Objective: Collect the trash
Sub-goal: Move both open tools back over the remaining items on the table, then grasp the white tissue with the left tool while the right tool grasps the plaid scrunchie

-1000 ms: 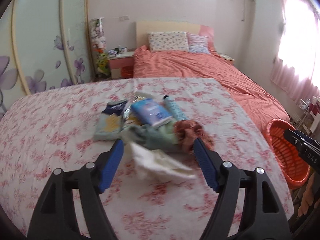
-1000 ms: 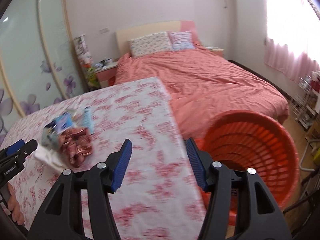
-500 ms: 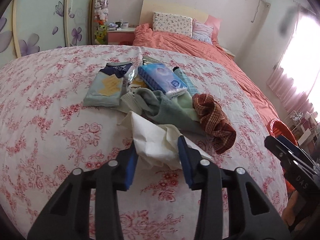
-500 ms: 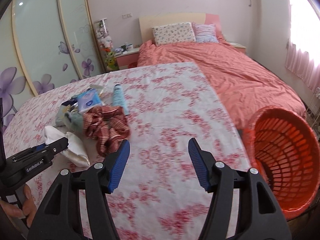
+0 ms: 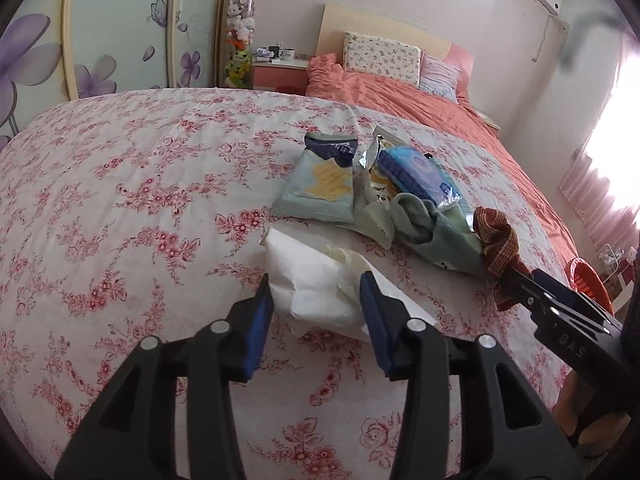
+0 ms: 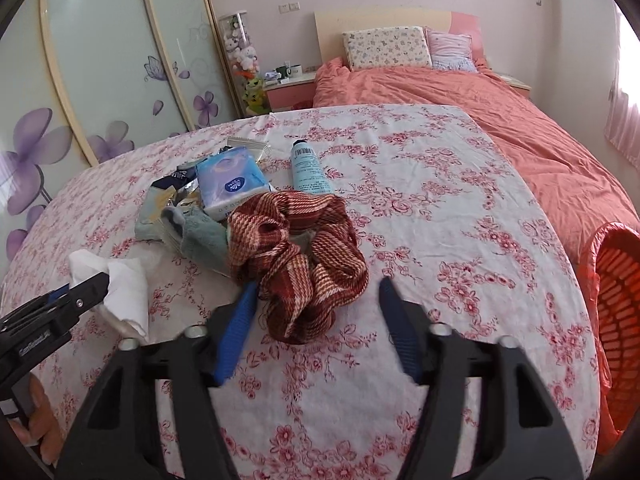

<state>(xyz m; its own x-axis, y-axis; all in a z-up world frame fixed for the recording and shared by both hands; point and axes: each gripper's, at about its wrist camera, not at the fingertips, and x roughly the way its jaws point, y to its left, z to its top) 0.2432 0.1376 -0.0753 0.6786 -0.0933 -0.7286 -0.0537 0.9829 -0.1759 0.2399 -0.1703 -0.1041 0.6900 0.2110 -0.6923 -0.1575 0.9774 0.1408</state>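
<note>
On the floral bedspread (image 5: 120,208), left gripper (image 5: 316,308) pinches the crumpled white tissue (image 5: 320,280) for disposal, having just widened slightly; right gripper (image 6: 316,308), narrowing but empty, straddles the red scrunchie (image 6: 300,248).

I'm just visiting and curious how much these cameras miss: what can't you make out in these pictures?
- Orange basket: cut off by the right wrist view's edge; its bottom is unseen.
- Green cloth: partly buried under the plaid cloth and tissue pack.
- White tissue: whether the left gripper pinches it is unclear.
- Nightstand items: too small.
</note>
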